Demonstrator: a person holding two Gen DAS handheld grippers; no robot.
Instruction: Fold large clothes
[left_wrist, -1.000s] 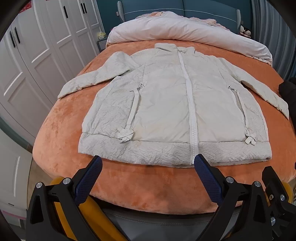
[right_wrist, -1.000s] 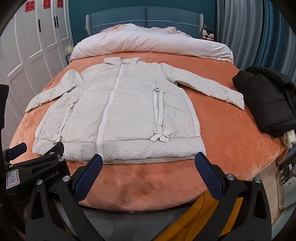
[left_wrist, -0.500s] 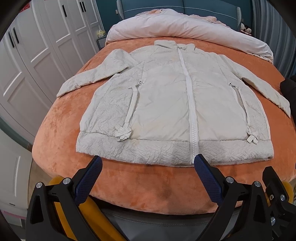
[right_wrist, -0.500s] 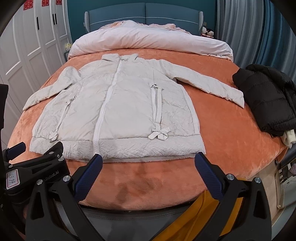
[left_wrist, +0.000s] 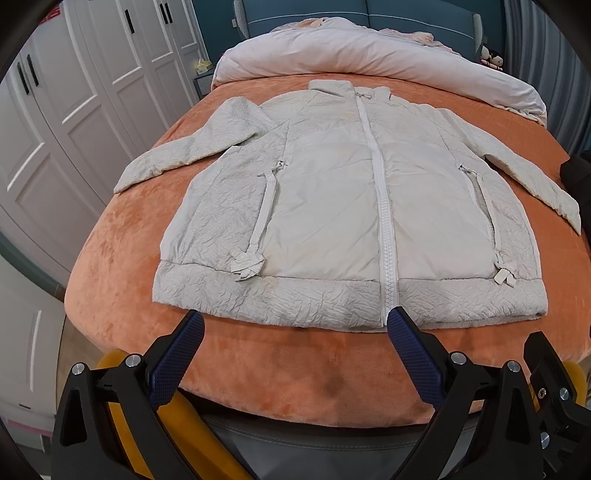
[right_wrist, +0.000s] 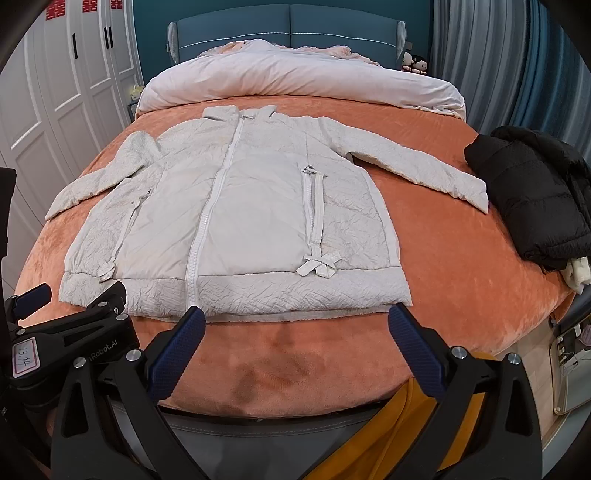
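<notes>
A pale cream padded jacket (left_wrist: 354, 206) lies face up and spread flat on an orange plush bedspread (left_wrist: 122, 236), filling the middle of both wrist views, its collar toward the top of the frame and its hem toward the bottom. It looks laid out this way so that it can be folded: the front is zipped shut, both sleeves angle outward to the left and right edges, and the body shows no bunching. The left gripper (left_wrist: 295, 332) sits at the bottom centre of its view, jaws spread wide and holding nothing, with blue-padded fingertips (left_wrist: 184, 343) just short of the hem, apart from the cloth. The right gripper (right_wrist: 295, 328) is posed the same way in its own view, wide open and empty, just below the hem. Judging from this, folding has not begun and both tools are lined up to take the lower edge. The jacket has crinkled, quilted side panels and hem band, smoother centre panels, a white zip (left_wrist: 380, 206) down the middle, and two zipped pockets ending in small bows (right_wrist: 317, 266). A black puffy coat (right_wrist: 532, 195) lies heaped at the right of the right-hand view, and a white duvet (right_wrist: 295, 81) is bunched across the top.
</notes>
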